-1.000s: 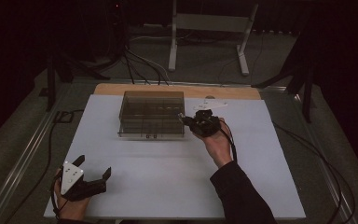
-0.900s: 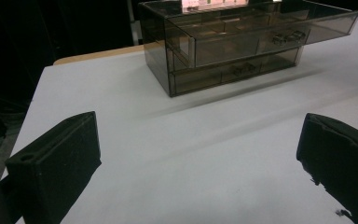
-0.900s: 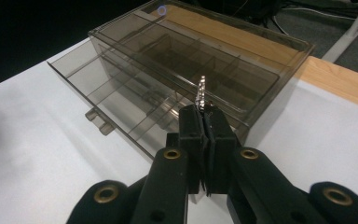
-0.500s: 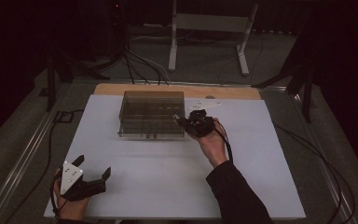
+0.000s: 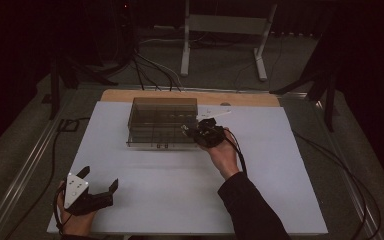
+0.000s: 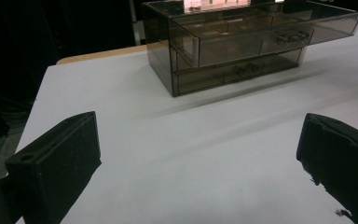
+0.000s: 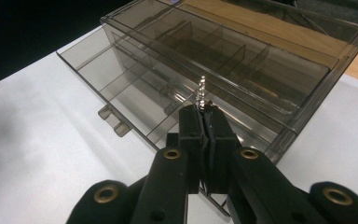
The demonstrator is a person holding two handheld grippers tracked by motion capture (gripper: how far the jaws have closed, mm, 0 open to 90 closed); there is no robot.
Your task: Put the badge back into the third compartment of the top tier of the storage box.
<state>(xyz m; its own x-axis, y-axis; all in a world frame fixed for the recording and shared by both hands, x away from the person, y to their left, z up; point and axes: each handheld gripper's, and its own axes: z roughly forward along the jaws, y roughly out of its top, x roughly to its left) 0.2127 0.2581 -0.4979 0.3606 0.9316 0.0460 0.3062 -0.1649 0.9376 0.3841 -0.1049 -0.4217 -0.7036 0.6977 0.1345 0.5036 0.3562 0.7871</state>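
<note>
A smoky see-through drawer box (image 5: 162, 122) stands at the far middle of the white table (image 5: 180, 200). Its top drawer (image 7: 135, 88) is pulled out and split into several compartments. My right gripper (image 5: 189, 131) is at the box's right front corner, over the drawer's end. The right gripper (image 7: 204, 115) is shut on a small silver threaded pin (image 7: 202, 91), which points up out of the jaws. My left gripper (image 5: 100, 177) rests near the table's front left corner, open with nothing in it. In the left gripper view, the left gripper (image 6: 196, 149) faces the box (image 6: 237, 46) from well away.
A wooden board (image 5: 190, 95) lines the table's far edge, with a small white item (image 5: 215, 114) just behind the box. A metal stand (image 5: 220, 30) and cables (image 5: 150, 65) are on the floor beyond. Bare white table lies between the grippers.
My right gripper has moved a little to the left, closer over the open drawer, still holding the pin. The left gripper has stayed put.
</note>
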